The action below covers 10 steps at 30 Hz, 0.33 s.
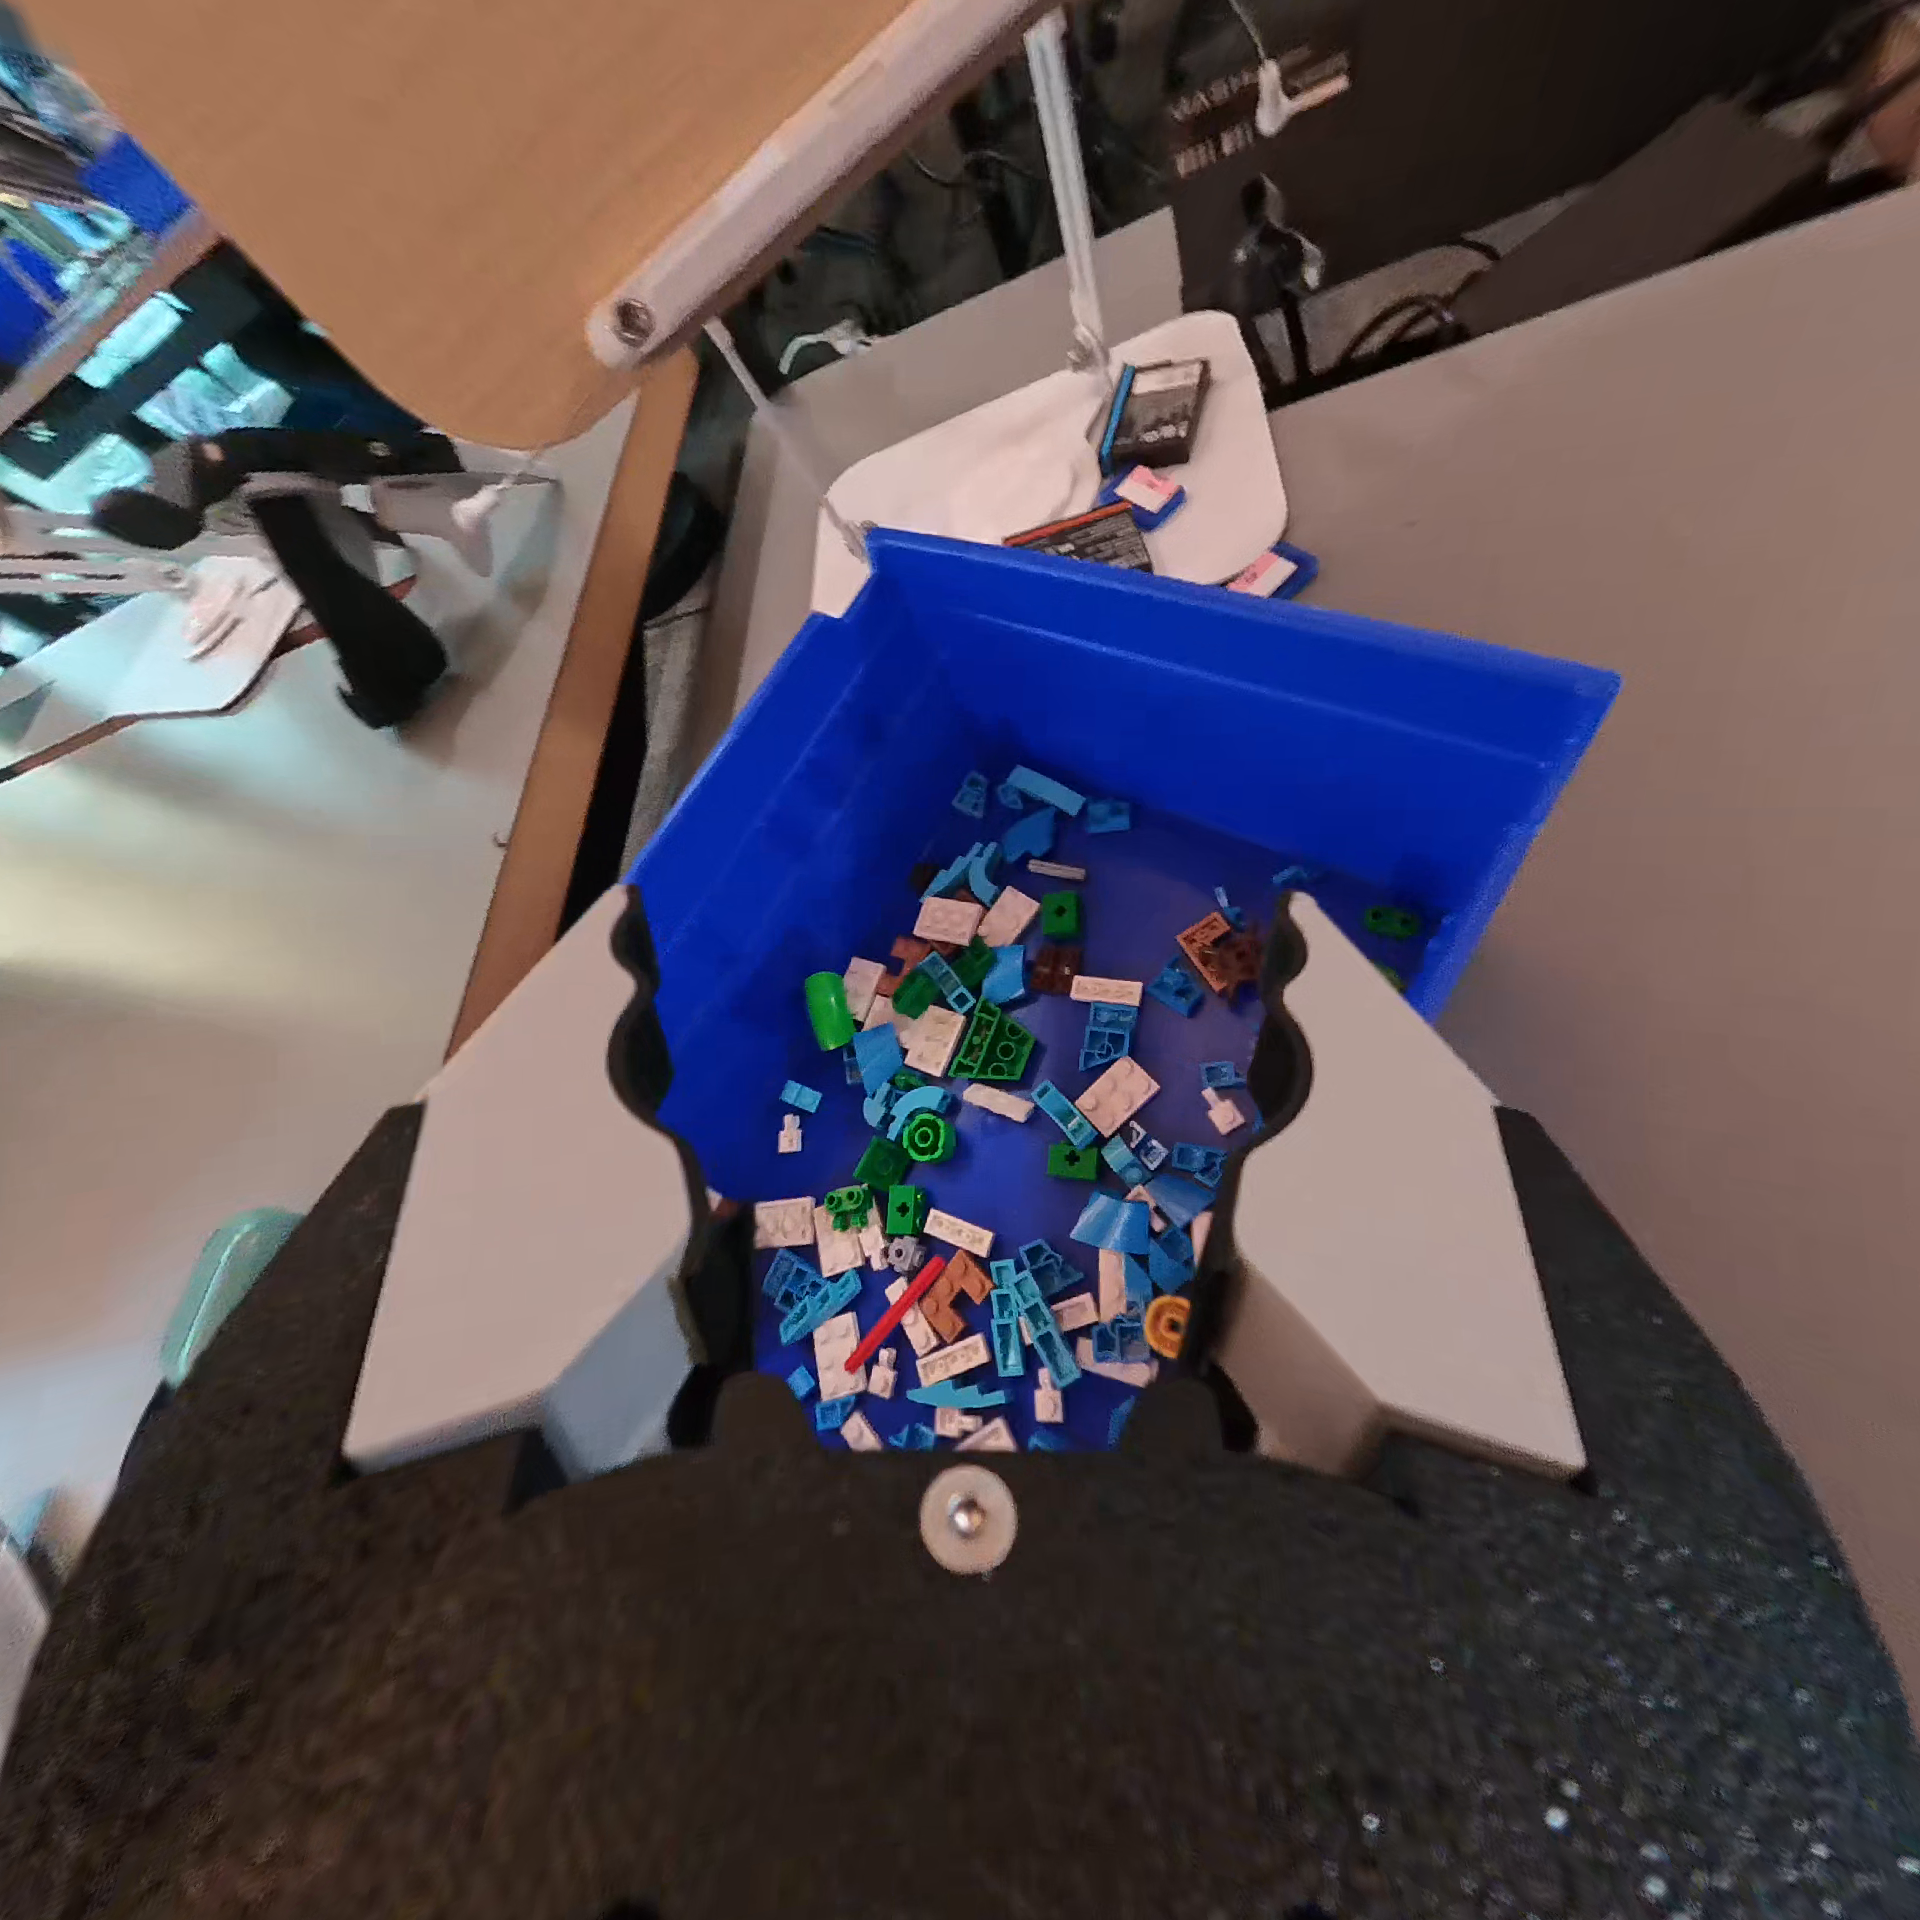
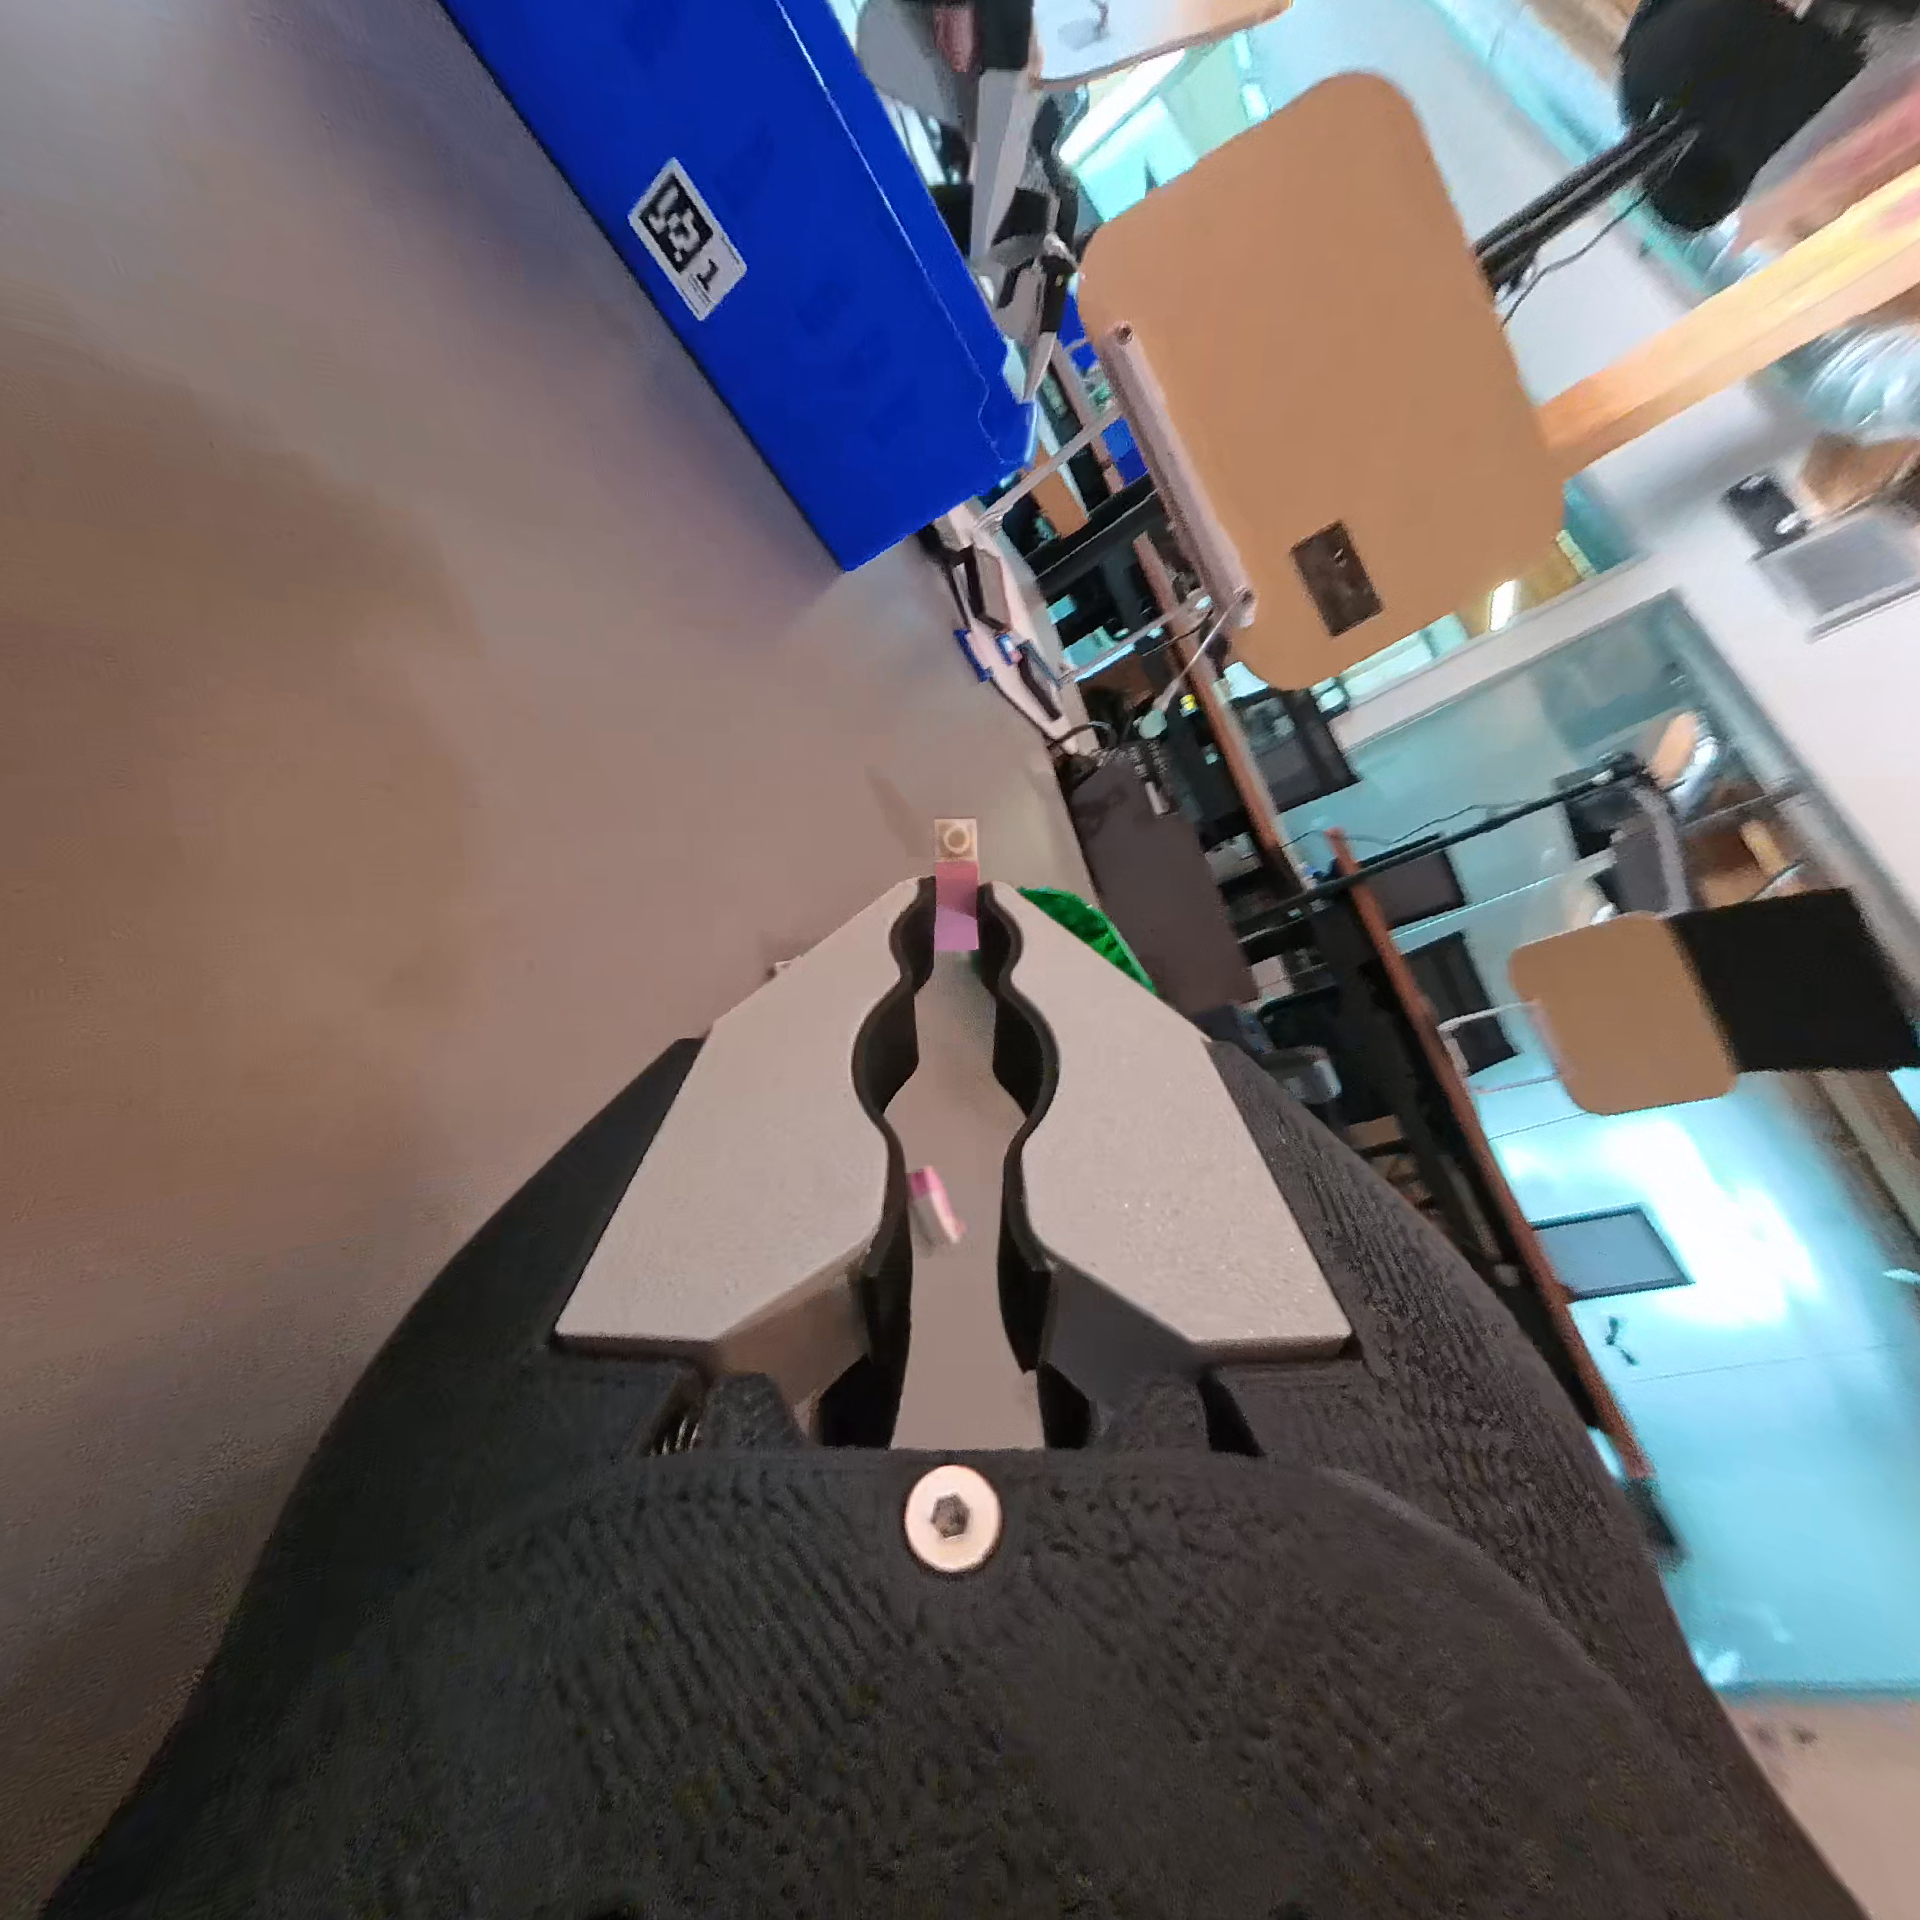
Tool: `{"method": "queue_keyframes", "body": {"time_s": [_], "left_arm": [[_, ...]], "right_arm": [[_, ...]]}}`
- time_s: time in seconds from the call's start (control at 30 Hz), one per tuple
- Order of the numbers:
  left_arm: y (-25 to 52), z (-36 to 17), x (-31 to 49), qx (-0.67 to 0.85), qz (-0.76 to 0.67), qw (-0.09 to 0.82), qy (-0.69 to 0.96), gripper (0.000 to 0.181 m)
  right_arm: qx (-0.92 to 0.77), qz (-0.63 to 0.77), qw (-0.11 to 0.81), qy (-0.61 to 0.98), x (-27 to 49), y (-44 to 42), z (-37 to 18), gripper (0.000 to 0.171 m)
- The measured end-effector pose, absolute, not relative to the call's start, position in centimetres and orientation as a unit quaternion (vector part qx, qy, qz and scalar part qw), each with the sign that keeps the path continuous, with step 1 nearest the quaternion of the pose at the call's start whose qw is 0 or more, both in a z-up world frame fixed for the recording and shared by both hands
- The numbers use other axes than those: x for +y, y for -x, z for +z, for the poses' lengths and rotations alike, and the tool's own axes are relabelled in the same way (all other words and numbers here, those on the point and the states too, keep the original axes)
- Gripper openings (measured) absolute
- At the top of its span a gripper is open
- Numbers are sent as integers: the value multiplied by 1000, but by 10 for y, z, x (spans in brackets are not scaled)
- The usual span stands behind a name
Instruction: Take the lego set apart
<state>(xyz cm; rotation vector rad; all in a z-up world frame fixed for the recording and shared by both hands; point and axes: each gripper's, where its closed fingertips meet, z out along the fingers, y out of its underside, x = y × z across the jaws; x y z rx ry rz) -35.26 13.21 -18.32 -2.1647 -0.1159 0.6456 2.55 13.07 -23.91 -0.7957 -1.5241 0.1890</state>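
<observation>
Gripping a small pink-and-white lego piece at its very tip, the right tool is clenched, held low and tilted over the pale grey worktop. A second small pink piece lies on the worktop behind the tip, seen through the gap between the fingers. A green studded part shows just beyond the right finger, mostly hidden. The outer wall of the blue plastic bin, bearing a square printed marker, stands well apart, farther along the worktop.

Left tool: released, fingers spread wide, nothing between them, hovering above the open blue plastic bin. Contents: loose lego pieces, mostly light blue, white, green and brown, with one thin red rod.

Step in hand, as judged: a freshly separated piece is held by the right tool, awaiting deposit. Next move calls for carrying it over the bin's rim and letting go; the grip is shallow, so a slip is possible.
</observation>
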Motion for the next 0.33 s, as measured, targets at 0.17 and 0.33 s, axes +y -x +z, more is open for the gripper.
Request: {"method": "queue_keyframes", "body": {"time_s": [0.17,0.33], "left_arm": [[204,-169,145,93,42,537,838,84],[22,-205,115,300,-175,513,785,51]], "right_arm": [[-656,16,708,262,122,-28,-222,5],[-651,-20,729,210,113,-29,-216,6]]}}
